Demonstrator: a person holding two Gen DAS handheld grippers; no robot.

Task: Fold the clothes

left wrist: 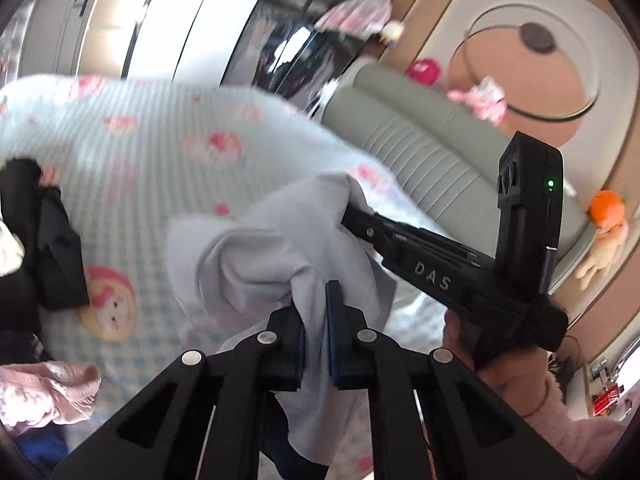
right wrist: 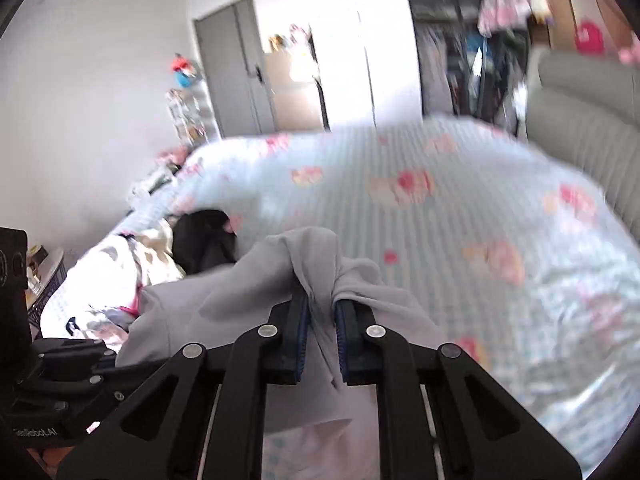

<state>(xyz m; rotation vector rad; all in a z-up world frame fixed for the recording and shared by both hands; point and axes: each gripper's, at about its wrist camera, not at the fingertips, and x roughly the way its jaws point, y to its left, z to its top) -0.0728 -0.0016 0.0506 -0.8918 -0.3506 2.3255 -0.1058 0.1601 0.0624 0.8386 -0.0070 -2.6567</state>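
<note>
Grey garment [right wrist: 280, 276] hangs bunched, lengthwise downward, clamped by left gripper [left wrist: 316, 336] and right gripper [right wrist: 322, 336].

The bed [right wrist: 500, 184] wears a pale blue checked cover printed with pink cartoon figures. A black garment [left wrist: 56, 248] lies crumpled on it near one side, seen in the right wrist view just beside a heap of white patterned bedding [right wrist: 132, 256] at the bed's far left edge. A pink knitted piece [left wrist: 44, 396] lies bunched at the lower left of the left wrist view, apart from the black garment. A grey padded headboard [left wrist: 420, 136] runs along one end of the bed.
</note>
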